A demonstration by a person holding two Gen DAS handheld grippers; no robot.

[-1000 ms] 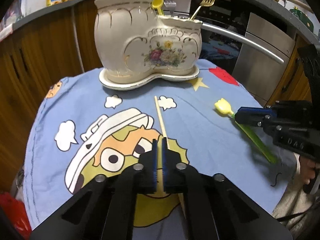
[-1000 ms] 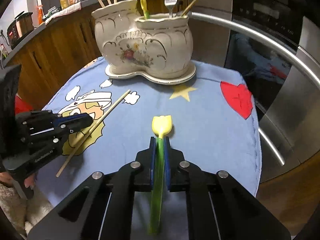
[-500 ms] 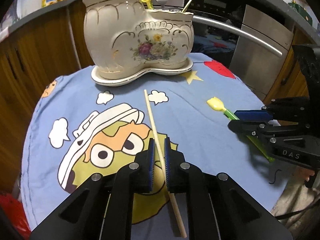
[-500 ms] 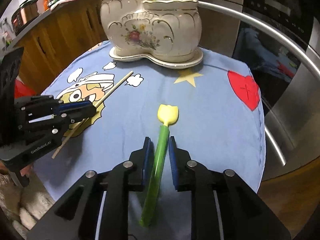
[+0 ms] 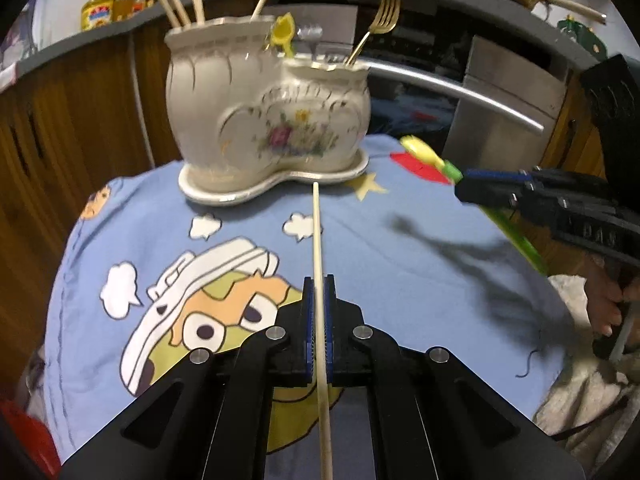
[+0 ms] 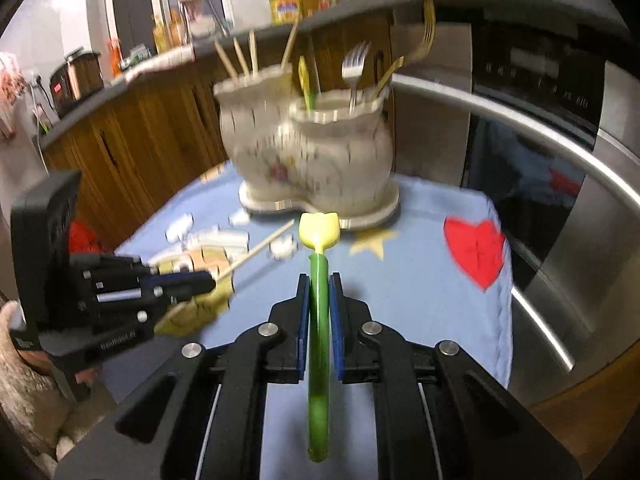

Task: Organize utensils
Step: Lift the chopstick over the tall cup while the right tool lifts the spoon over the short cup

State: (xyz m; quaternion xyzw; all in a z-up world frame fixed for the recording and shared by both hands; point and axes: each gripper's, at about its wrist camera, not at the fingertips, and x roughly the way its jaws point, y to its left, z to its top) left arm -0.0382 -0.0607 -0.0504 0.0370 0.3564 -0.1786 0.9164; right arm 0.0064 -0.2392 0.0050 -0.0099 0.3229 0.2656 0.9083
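Observation:
A cream ceramic two-pot utensil holder [image 5: 256, 120] stands at the table's far side, also in the right wrist view [image 6: 312, 160]. Its taller pot holds several chopsticks, its lower pot a yellow utensil and forks. My left gripper [image 5: 319, 280] is shut on a wooden chopstick [image 5: 317, 232], lifted, tip pointing at the holder. My right gripper [image 6: 319, 280] is shut on a green-handled utensil with a yellow tulip-shaped head [image 6: 319, 232], raised above the cloth. It shows at the right in the left wrist view [image 5: 424, 152].
A blue cartoon-print cloth [image 5: 400, 248] covers the round table. Wooden cabinets [image 5: 72, 120] stand behind at left. A steel oven handle [image 6: 540, 140] curves at right. A counter with bottles [image 6: 288, 4] runs behind.
Both grippers have closed on their utensils and lifted them off the cloth. The chopstick and the green utensil now point toward the holder, and both have moved toward it.

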